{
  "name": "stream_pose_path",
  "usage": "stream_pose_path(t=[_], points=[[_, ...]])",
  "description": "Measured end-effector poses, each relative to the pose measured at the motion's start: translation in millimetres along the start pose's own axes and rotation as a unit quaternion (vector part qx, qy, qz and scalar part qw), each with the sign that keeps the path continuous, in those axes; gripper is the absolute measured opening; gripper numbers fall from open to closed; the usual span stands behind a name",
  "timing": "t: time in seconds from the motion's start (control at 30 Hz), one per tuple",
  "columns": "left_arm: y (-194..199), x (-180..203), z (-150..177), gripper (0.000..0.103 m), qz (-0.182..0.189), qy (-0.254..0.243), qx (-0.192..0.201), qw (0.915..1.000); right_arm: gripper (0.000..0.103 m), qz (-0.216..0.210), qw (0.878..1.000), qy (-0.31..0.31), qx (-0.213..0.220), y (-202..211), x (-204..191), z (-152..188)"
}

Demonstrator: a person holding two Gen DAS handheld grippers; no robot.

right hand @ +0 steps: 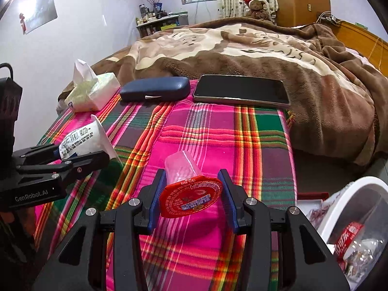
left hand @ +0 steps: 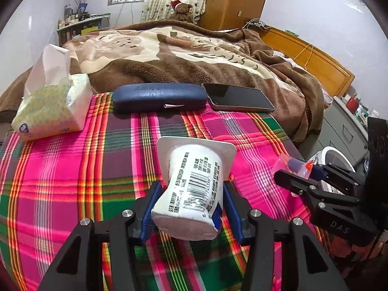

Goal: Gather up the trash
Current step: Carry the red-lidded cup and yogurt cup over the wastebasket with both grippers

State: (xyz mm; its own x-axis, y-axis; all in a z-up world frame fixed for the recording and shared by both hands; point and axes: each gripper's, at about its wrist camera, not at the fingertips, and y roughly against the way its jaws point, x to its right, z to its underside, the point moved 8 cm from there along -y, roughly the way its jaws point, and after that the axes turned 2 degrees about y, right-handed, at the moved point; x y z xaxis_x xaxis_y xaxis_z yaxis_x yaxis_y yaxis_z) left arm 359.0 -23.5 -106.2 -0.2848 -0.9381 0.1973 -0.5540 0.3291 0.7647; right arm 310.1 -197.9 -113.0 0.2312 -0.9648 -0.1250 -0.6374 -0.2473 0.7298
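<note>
My left gripper is shut on a white yogurt cup with a barcode, held tilted above the plaid cloth; it also shows in the right wrist view. My right gripper is shut on a clear plastic cup with a red foil lid, held above the cloth; from the left wrist view this cup shows at the right. A white trash bin with wrappers inside stands on the floor at the lower right.
On the plaid cloth lie a tissue pack, a dark blue glasses case and a phone. A brown blanket covers the bed behind. A grey cabinet stands at the right.
</note>
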Motion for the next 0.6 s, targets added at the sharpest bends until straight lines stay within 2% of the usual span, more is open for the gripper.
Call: stream_pose_path(t=[0.33,0.6], points=[[25,10,17,0.050,-0.008,0.005,0.014,0.9999,0.045,-0.009,1.000,-0.016,0.021,24,-1,5],[54,44,26,0.050,-0.001,-0.015,0.033,0.9993,0.045,-0.001,0.998,-0.041,0.051,61,15,10]])
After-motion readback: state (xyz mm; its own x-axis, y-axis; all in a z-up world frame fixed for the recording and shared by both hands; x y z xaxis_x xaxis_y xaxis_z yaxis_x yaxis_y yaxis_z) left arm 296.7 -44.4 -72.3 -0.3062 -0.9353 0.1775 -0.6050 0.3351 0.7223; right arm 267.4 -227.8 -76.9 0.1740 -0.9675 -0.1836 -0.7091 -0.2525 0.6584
